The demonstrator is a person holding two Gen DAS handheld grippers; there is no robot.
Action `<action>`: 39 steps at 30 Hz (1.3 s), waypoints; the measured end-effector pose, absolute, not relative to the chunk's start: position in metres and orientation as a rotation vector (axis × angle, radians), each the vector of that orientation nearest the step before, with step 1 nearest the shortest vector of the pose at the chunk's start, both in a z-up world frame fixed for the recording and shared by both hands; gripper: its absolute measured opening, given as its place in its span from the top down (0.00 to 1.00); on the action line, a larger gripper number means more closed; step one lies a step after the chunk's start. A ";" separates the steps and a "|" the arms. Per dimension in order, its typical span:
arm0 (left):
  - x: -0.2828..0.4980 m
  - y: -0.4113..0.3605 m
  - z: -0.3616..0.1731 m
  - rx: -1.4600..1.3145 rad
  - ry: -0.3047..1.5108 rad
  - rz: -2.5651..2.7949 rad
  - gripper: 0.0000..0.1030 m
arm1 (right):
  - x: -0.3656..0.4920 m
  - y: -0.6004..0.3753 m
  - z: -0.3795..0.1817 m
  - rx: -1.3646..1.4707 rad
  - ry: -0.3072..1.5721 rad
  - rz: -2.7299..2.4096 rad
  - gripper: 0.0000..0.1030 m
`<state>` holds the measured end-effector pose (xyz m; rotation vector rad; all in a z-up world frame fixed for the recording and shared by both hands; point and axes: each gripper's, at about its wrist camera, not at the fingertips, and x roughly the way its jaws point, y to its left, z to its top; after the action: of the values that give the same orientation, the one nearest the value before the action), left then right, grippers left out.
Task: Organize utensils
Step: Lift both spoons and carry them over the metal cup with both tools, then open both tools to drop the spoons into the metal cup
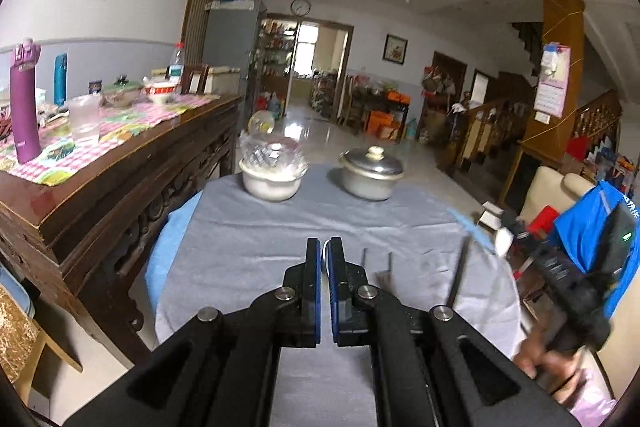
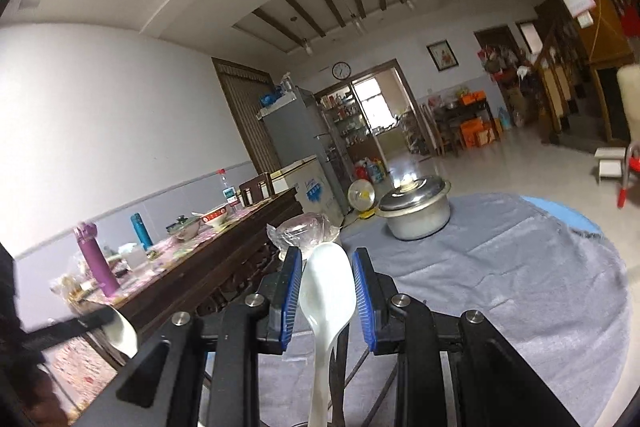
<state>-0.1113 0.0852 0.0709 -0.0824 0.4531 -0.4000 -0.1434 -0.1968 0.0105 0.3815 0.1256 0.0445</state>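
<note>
In the left wrist view my left gripper (image 1: 325,245) is shut on a thin white utensil edge (image 1: 327,251) just visible between the blue pads, above the grey cloth (image 1: 248,239). It shows in the right wrist view holding a white spoon (image 2: 122,333) at the lower left. My right gripper (image 2: 326,257) holds a white ceramic spoon (image 2: 330,291), bowl up between the pads, handle running down. The right gripper (image 1: 568,267) appears at the right edge of the left wrist view. Thin dark chopsticks (image 1: 458,273) stick up beside it.
A round table carries a lidded metal pot (image 1: 370,171) (image 2: 416,209) and a white bowl with a glass lid (image 1: 272,169). A dark wooden sideboard (image 1: 120,167) with a purple bottle (image 1: 25,99) stands on the left. A cream chair (image 1: 548,191) stands on the right.
</note>
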 end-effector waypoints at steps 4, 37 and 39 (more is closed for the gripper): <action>-0.128 0.069 0.077 -0.069 0.389 -0.384 0.96 | -0.144 -0.183 0.000 0.343 0.110 0.033 0.73; -0.170 -0.004 0.034 0.137 0.273 -0.339 0.68 | -0.163 -0.194 -0.035 0.358 0.200 0.096 0.60; -0.174 0.009 0.043 0.094 0.238 -0.318 0.65 | -0.167 -0.204 -0.032 0.400 0.185 0.091 0.55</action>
<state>-0.1739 0.0093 0.0434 0.0938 0.2380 -0.3183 -0.1669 -0.2039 -0.0318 0.4005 0.1848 0.0914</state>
